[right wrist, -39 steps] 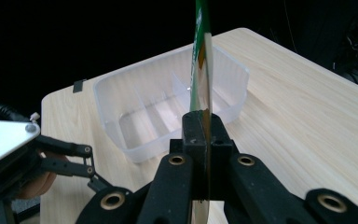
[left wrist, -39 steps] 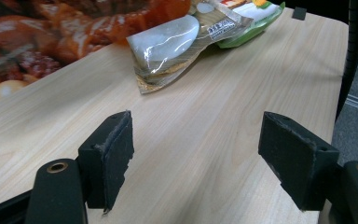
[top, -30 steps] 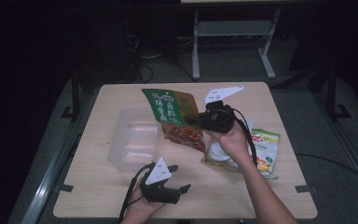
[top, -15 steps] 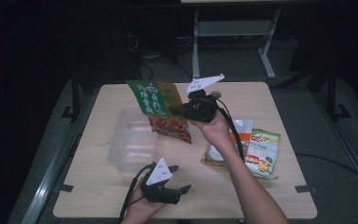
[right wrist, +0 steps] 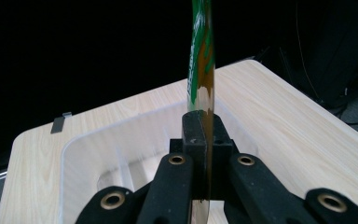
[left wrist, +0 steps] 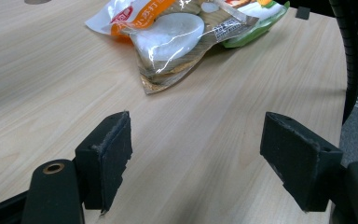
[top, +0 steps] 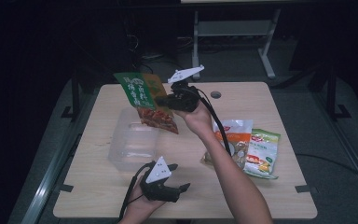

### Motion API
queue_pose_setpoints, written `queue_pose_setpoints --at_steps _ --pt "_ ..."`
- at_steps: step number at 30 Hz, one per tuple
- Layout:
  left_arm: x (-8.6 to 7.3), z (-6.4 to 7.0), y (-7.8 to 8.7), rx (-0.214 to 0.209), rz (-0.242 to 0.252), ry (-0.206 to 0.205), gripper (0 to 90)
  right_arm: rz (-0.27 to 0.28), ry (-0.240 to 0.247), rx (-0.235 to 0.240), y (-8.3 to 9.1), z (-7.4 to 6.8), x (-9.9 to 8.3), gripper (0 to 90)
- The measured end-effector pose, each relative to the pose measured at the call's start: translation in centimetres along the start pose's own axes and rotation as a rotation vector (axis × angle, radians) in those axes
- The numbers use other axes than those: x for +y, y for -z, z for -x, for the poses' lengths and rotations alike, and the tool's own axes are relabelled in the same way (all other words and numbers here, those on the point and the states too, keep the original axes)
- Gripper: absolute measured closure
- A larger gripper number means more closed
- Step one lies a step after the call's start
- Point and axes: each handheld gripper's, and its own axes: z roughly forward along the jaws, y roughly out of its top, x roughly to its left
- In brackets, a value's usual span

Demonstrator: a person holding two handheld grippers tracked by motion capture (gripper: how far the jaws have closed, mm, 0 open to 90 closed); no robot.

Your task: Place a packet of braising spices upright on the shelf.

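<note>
My right gripper [top: 164, 101] is shut on a green and red snack bag [top: 145, 100], lifted above the clear plastic container [top: 131, 143]. In the right gripper view the snack bag [right wrist: 201, 60] stands edge-on, pinched between the jaws, with the container [right wrist: 98, 154] below it. My left gripper [top: 182, 188] rests low near the table's front edge, open and holding nothing. In the left gripper view its pads [left wrist: 108, 158] are wide apart over bare wood, facing an orange and clear snack bag [left wrist: 177, 37].
Two more snack bags lie on the right of the wooden table [top: 279, 196]: an orange and white one [top: 233, 140] and a green one [top: 263, 151]. A round hole [top: 216, 94] sits near the table's back edge. A white stand [top: 233, 32] is behind the table.
My right gripper has carried the green and red bag up and to the left, from the table's middle to above the container. The left gripper has stayed put.
</note>
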Motion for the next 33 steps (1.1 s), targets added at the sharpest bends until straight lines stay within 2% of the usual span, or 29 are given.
queue_pose_setpoints --at_steps 12,19,22,24,29,33 --pt "0.1 -0.5 0.4 0.006 0.021 0.027 24.3 0.024 -0.007 0.016 -3.8 0.7 1.2 90.0" --pt "0.2 -0.4 0.5 0.011 0.026 0.024 24.2 0.019 -0.006 0.019 -5.9 0.9 1.4 90.0" --pt "0.2 -0.4 0.6 0.014 0.035 0.015 24.0 0.021 -0.03 0.027 -6.7 1.3 1.0 90.0" --pt "0.3 -0.5 0.6 0.014 0.031 0.008 23.8 0.02 -0.029 0.025 -6.9 1.4 0.9 90.0" --pt "0.3 -0.5 0.7 0.011 0.037 0.008 23.8 0.045 -0.061 0.031 -7.7 1.9 0.0 90.0" --pt "0.4 -0.5 0.9 0.015 0.045 0.0 23.9 0.037 -0.084 0.033 -8.4 2.3 -1.0 90.0"
